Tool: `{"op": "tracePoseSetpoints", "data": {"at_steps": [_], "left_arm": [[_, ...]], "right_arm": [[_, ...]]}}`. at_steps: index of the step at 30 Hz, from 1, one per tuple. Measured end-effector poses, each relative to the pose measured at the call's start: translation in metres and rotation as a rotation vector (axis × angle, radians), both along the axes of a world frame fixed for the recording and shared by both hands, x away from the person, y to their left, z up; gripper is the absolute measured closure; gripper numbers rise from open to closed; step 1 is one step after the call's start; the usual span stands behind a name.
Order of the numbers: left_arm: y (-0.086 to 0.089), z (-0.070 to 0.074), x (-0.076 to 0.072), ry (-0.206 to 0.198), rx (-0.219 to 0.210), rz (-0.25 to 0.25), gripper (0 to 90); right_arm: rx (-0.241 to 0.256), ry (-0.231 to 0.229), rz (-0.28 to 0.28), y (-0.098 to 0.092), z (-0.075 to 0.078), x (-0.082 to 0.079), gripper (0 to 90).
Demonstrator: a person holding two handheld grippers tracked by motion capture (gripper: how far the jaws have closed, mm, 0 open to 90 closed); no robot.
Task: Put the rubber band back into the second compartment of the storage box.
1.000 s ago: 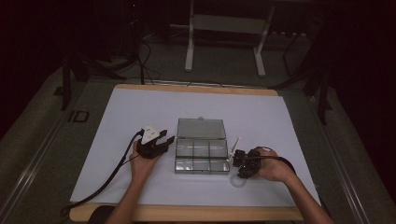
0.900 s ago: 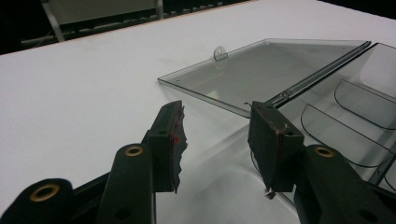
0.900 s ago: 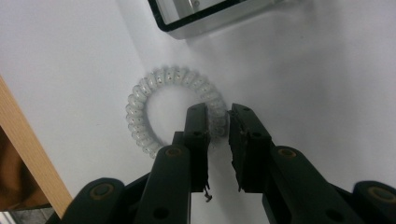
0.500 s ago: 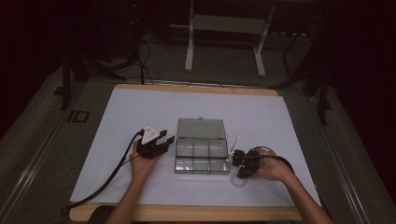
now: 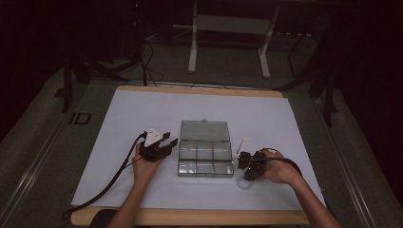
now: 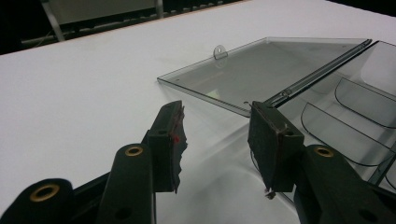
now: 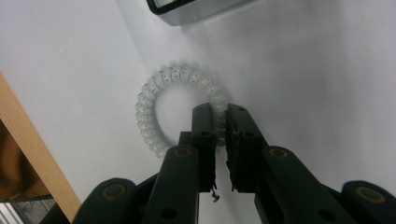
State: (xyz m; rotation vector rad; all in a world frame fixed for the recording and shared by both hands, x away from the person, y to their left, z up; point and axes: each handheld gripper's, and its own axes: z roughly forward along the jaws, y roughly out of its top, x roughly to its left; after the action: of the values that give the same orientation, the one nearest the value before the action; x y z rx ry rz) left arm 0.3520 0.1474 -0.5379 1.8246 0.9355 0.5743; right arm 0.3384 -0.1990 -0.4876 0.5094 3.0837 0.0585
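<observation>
The right gripper (image 7: 220, 122) pinches the spiral hair tie (image 7: 154, 100) at one side. Lift it straight (grip looks slim) toward the clear compartment box (image 5: 205, 154). The left gripper (image 6: 217, 128), jaws spread, can steady that box's near corner.

The open box (image 5: 205, 154) lies mid-table (image 5: 294, 123), the coil ring (image 5: 246, 184) just right of its near corner

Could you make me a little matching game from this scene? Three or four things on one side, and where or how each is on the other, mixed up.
Things:
1. left gripper
2. right gripper
3. lid
4. hair tie

States:
A. lies on the white table beside the box, pinched at one side
B. open, holds nothing
C. folded back flat on the table
D. shut on the coiled ring

Pairs: 1-B, 2-D, 3-C, 4-A
</observation>
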Motion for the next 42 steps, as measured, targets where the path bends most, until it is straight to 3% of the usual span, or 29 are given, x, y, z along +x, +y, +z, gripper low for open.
{"op": "tracePoseSetpoints", "data": {"at_steps": [42], "left_arm": [[0.000, 0.000, 0.000, -0.001, 0.001, -0.002, 55.7]], "right_arm": [[0.046, -0.042, -0.024, -0.008, 0.033, 0.005, 82.5]]}}
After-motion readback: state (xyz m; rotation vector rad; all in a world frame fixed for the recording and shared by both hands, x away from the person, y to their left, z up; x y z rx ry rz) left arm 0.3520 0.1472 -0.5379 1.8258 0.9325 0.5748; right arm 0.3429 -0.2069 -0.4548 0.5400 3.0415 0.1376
